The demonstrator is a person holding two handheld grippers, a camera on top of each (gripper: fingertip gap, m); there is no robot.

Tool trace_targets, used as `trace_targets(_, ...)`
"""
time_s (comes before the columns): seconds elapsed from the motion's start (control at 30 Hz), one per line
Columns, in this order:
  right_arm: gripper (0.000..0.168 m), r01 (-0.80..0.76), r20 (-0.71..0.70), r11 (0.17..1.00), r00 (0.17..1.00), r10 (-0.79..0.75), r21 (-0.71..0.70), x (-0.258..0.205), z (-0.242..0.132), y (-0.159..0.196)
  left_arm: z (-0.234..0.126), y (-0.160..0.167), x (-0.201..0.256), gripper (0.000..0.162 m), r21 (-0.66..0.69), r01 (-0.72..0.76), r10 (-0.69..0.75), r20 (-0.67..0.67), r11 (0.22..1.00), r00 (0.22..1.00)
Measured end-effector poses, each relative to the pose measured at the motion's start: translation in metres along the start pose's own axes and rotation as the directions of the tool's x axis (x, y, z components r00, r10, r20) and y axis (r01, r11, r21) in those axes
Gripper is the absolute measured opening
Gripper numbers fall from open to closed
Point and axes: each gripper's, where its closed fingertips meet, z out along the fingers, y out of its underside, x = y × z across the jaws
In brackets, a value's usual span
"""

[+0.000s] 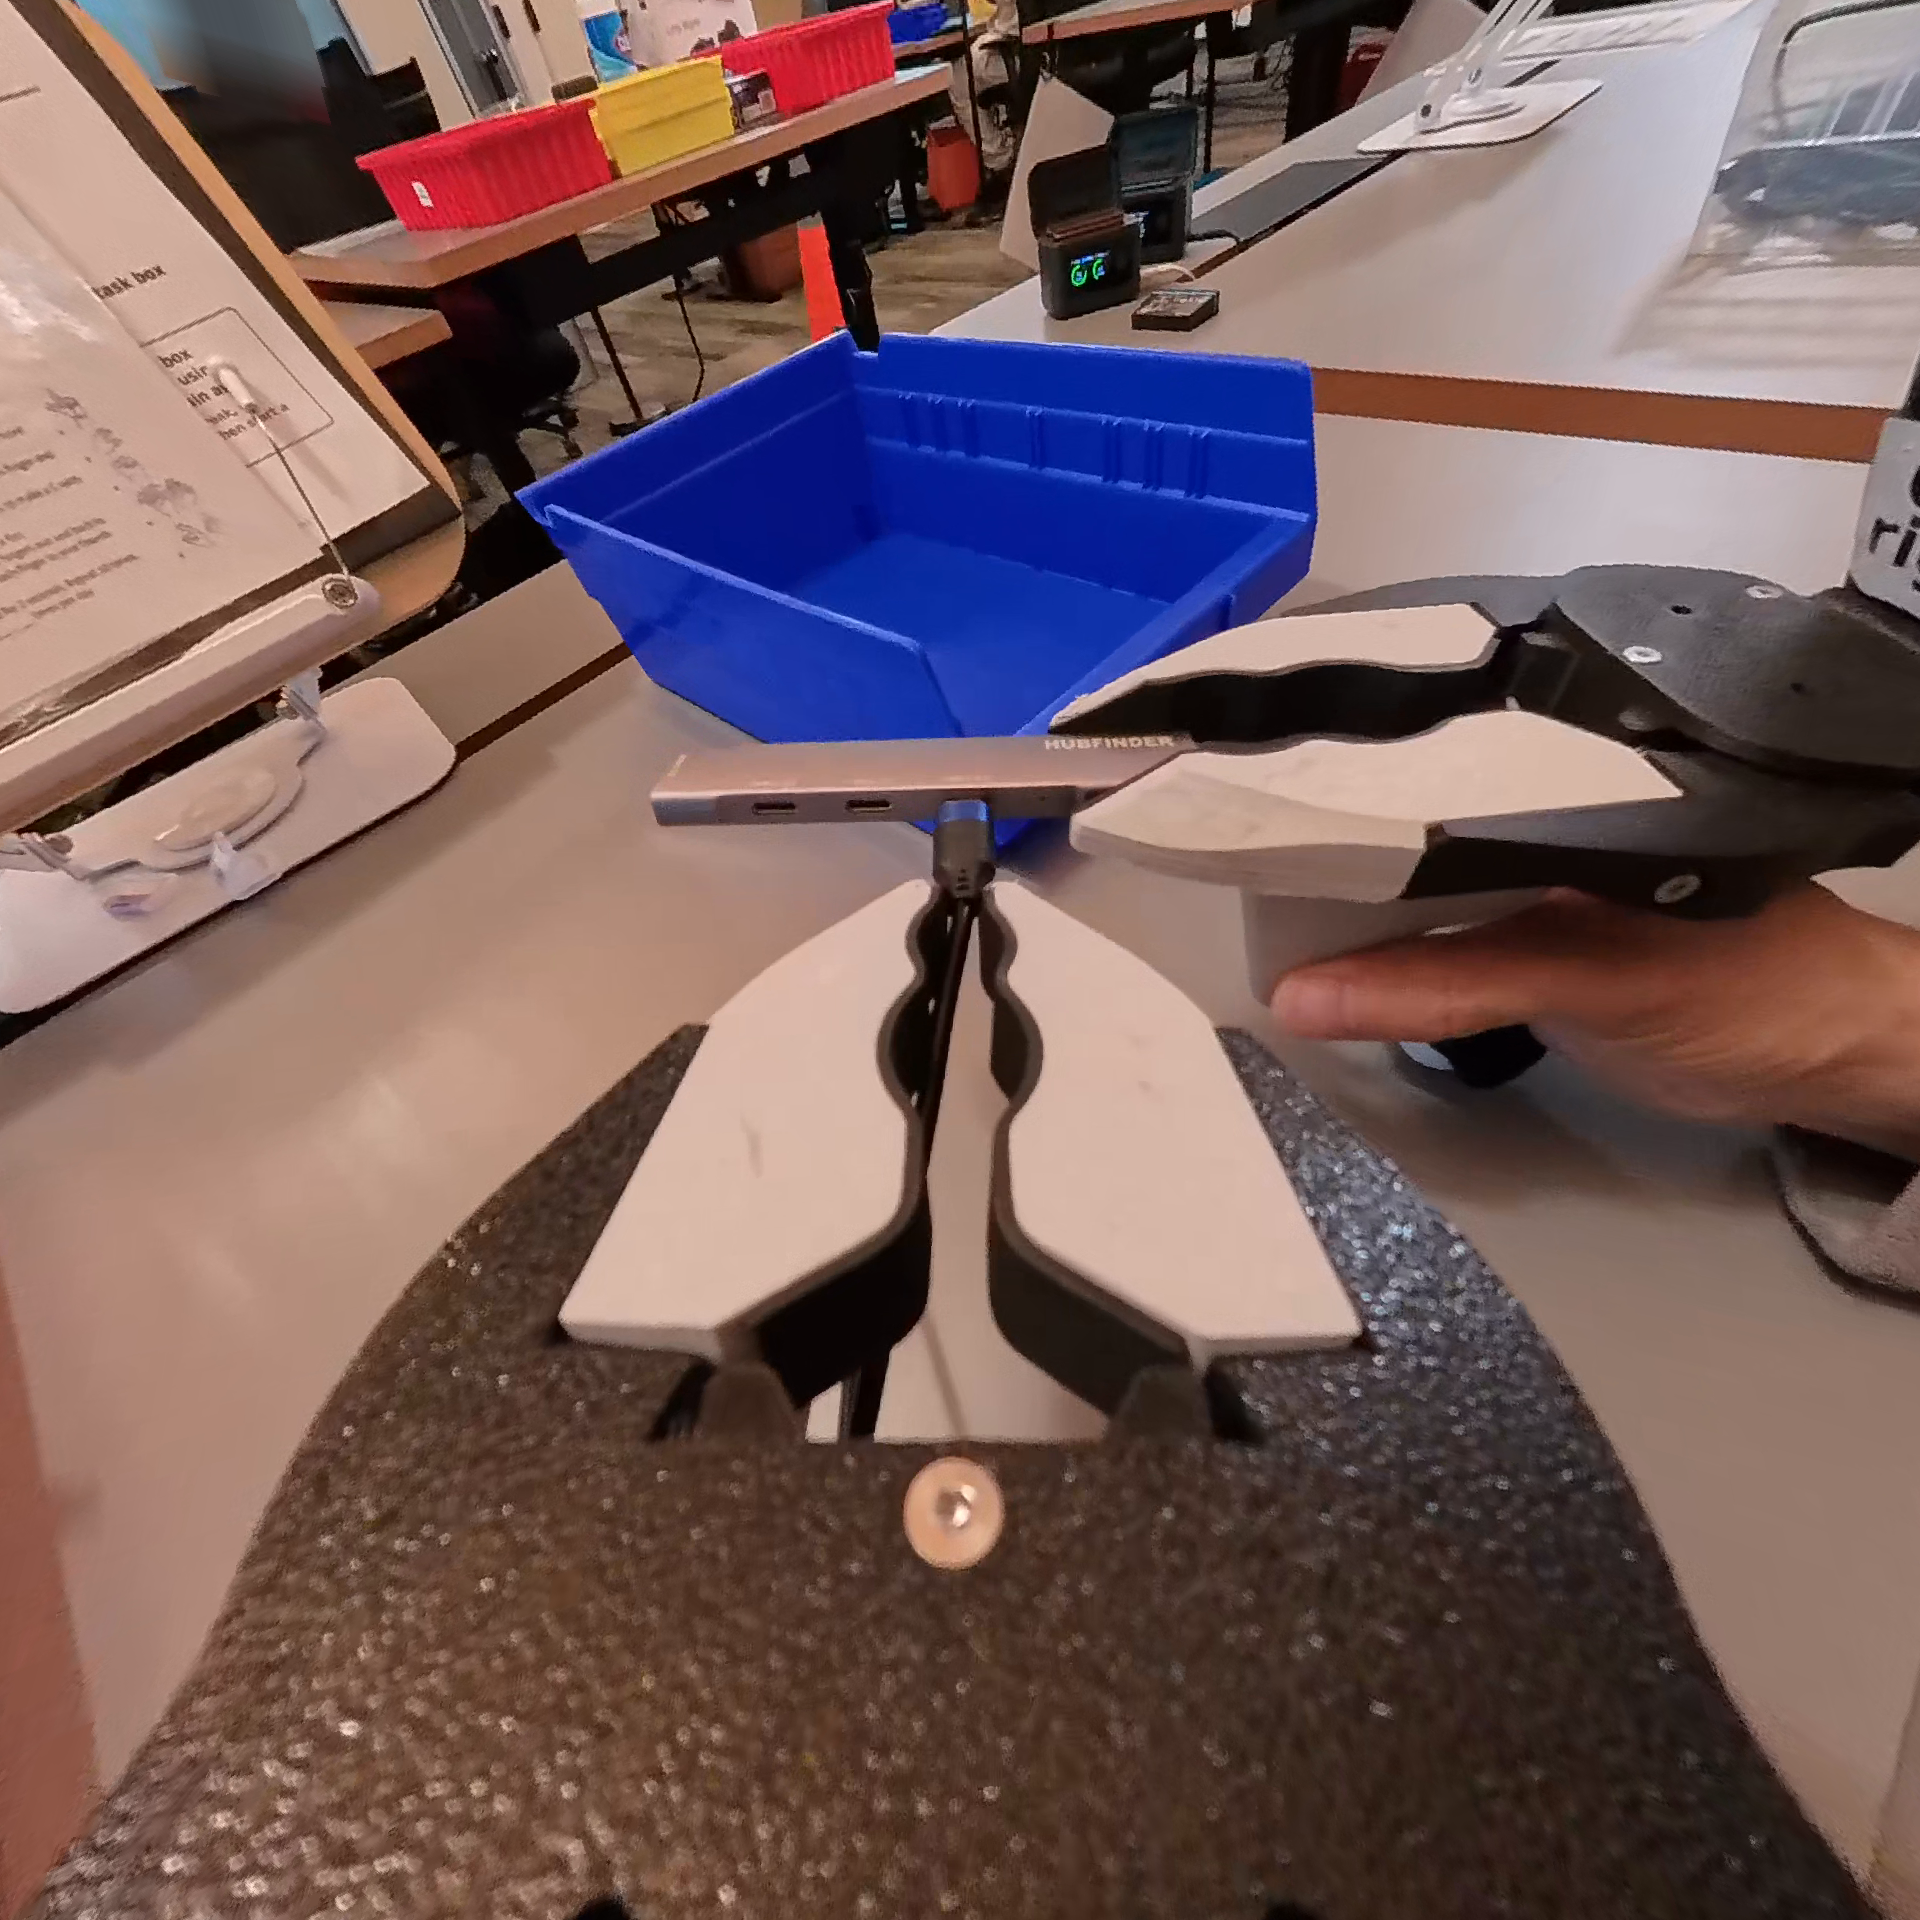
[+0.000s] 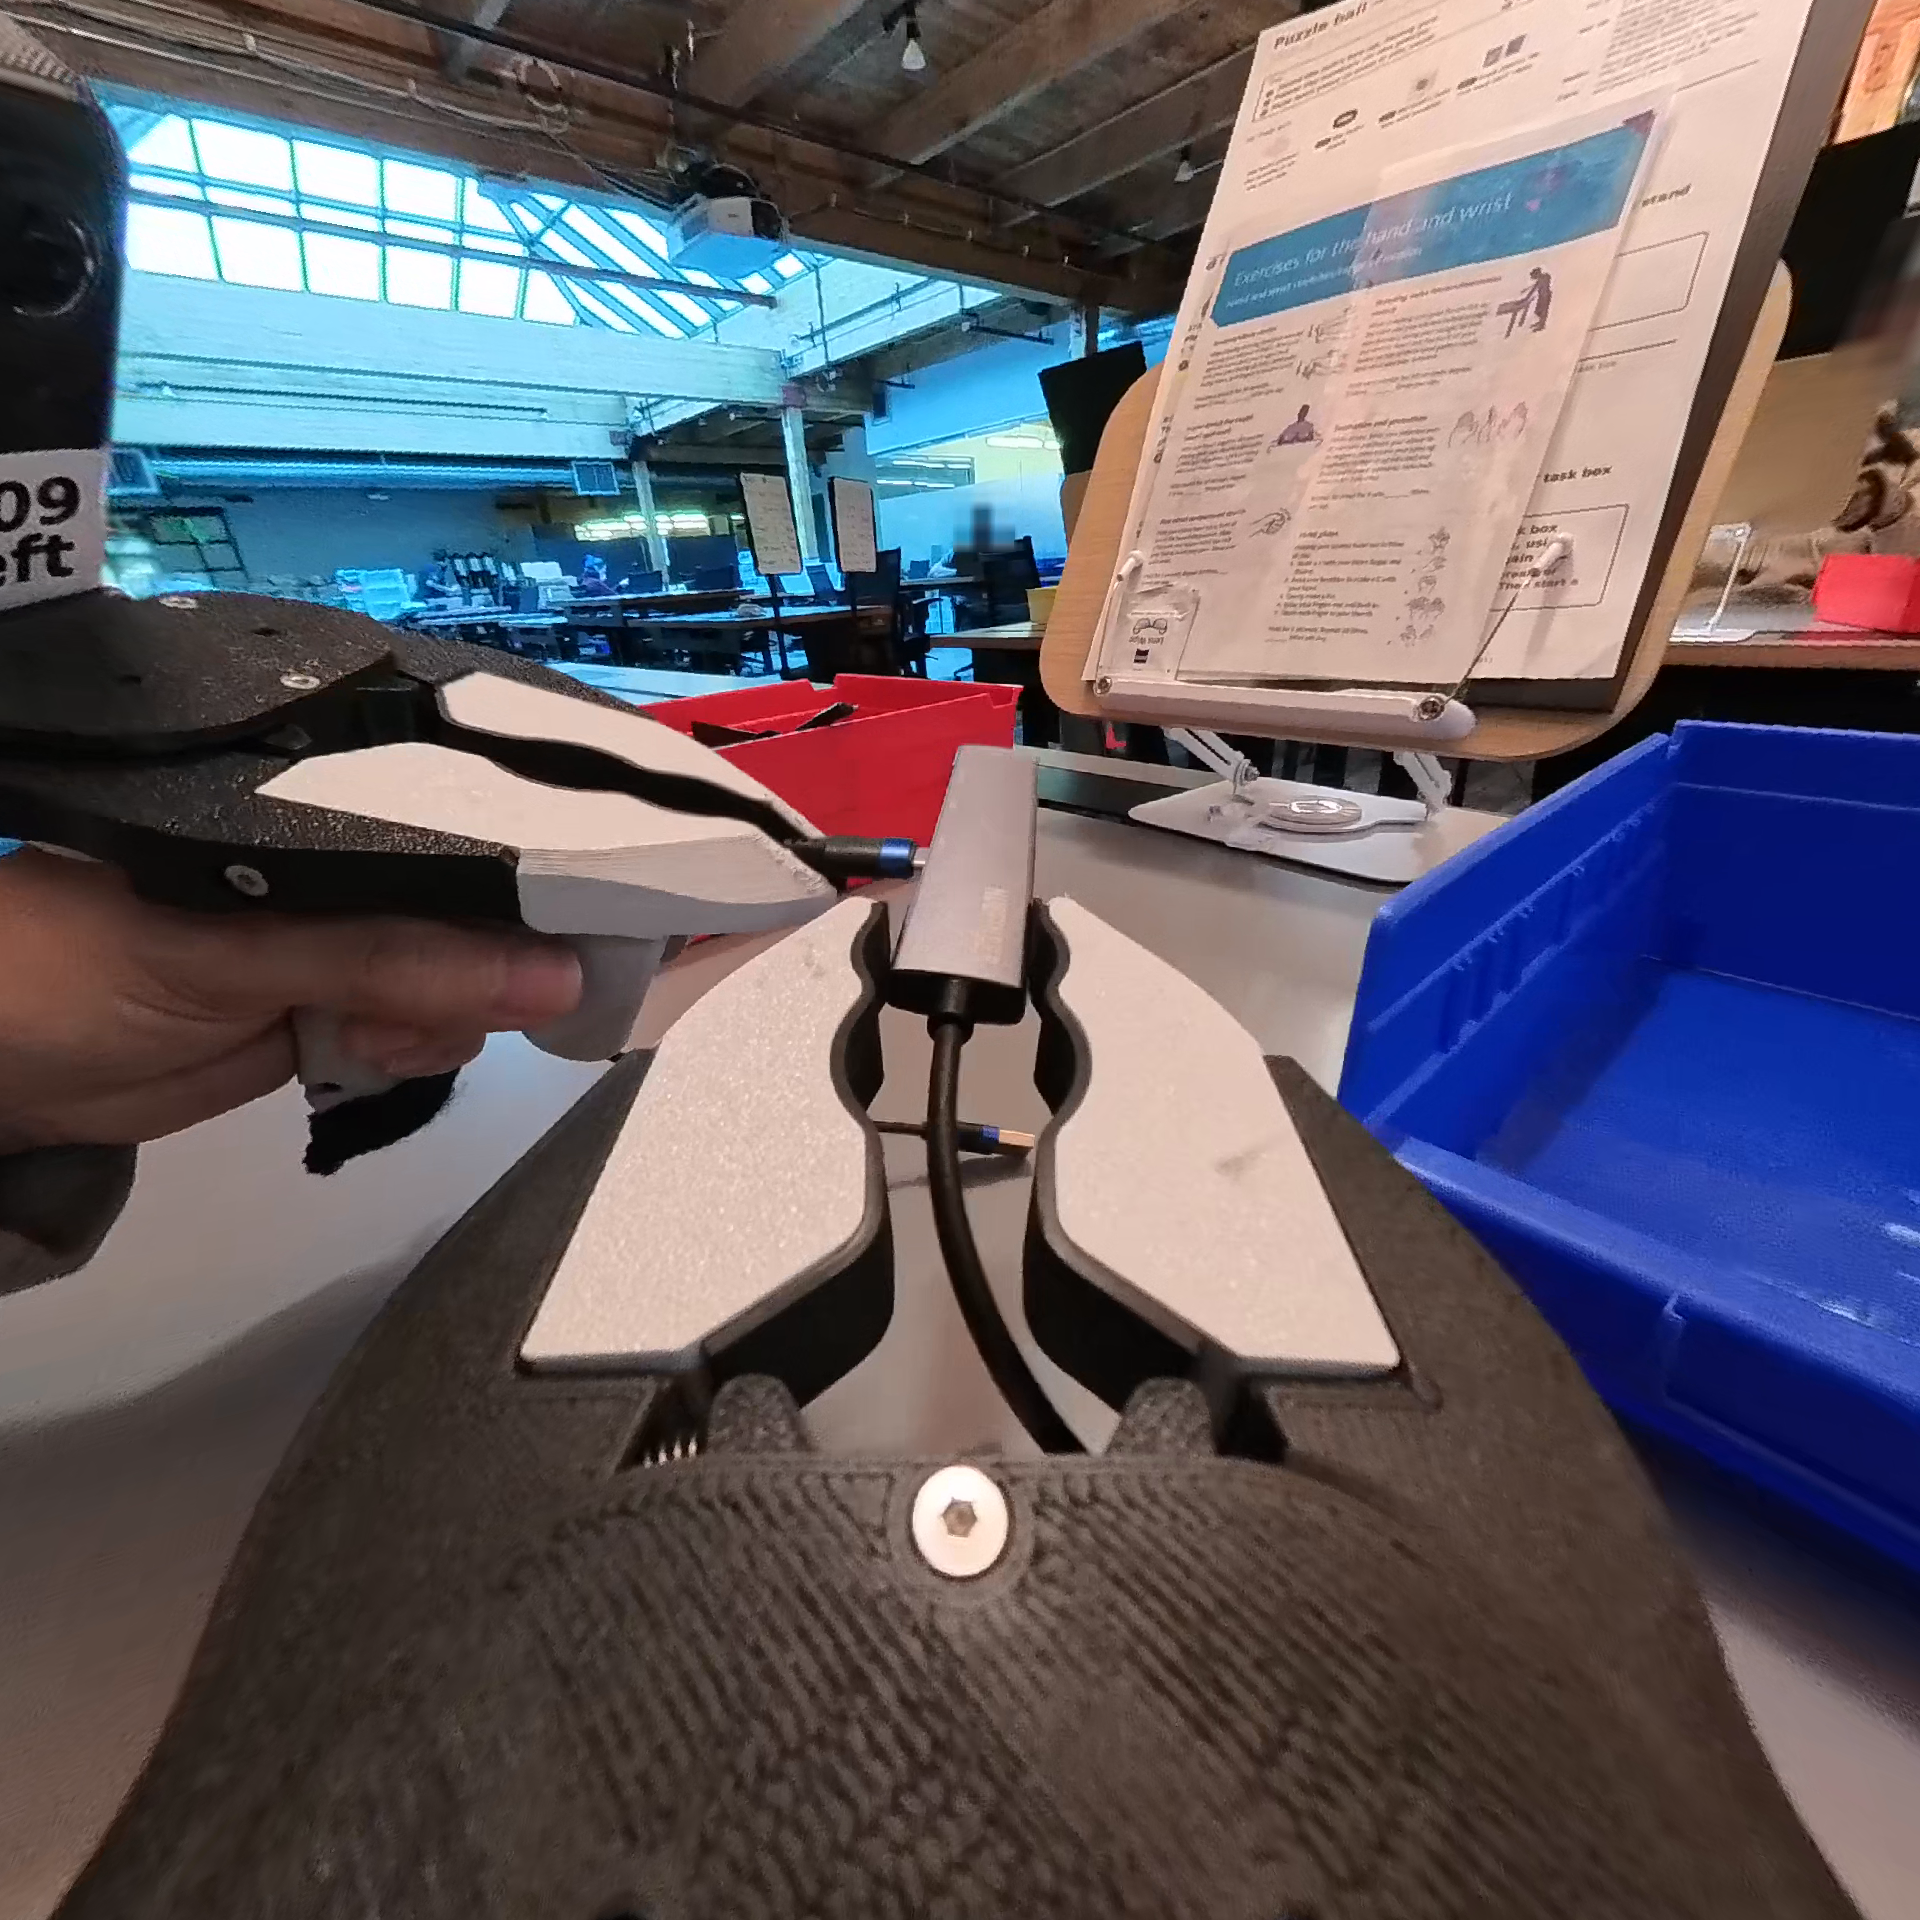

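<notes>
— Starting far left: a document stand (image 1: pixel 177 499) with printed sheets, tilted back on its white base.
— Then the left tongs (image 1: pixel 961 883), pinched shut on a blue-collared plug (image 1: pixel 964 831), cable (image 1: pixel 940 1029) trailing back between the fingers.
— Plugged in or just touching?
— Seated in the long side of the grey hub (image 1: pixel 894 784), by the look of it. Hub held level above the grey table (image 1: pixel 312 1091), crosswise to the left tongs.
— And behind?
— Blue bin (image 1: pixel 935 561), just past the hub, open front facing this way.
— Over on the right?
— Right tongs (image 1: pixel 1070 774), coming in sideways, clamped on the hub's end. From its own camera: hub (image 2: pixel 971 883) squeezed between both fingers (image 2: pixel 1153 1039), short black lead (image 2: pixel 961 1195) hanging back from it, left tongs (image 2: pixel 821 857) meeting its side.
</notes>
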Motion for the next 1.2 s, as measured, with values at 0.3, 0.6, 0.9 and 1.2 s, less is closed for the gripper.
trace_targets(0.3,0.027,-0.029,0.017,1.000,0.999,0.029,0.004,-0.002,0.000,0.000,-0.001,-0.001,-0.001,0.005,0.017,0.015,-0.015,0.013,1.000,1.000)
trace_targets(0.6,0.010,0.185,-0.085,0.974,0.977,-0.197,-0.126,-0.016,0.010,0.015,-0.008,-0.010,-0.012,0.000,-0.095,-0.212,0.224,0.147,0.973,0.963)
trace_targets(0.9,0.009,0.208,-0.064,0.957,0.972,-0.225,-0.202,-0.016,0.014,0.026,-0.012,0.013,-0.002,0.008,-0.031,-0.057,0.056,-0.008,0.998,0.998)
trace_targets(1.2,0.009,0.595,-0.179,0.769,0.751,-0.636,-0.234,-0.015,0.008,0.016,-0.068,-0.041,-0.064,0.058,0.107,0.554,-0.546,-0.094,0.826,0.832)
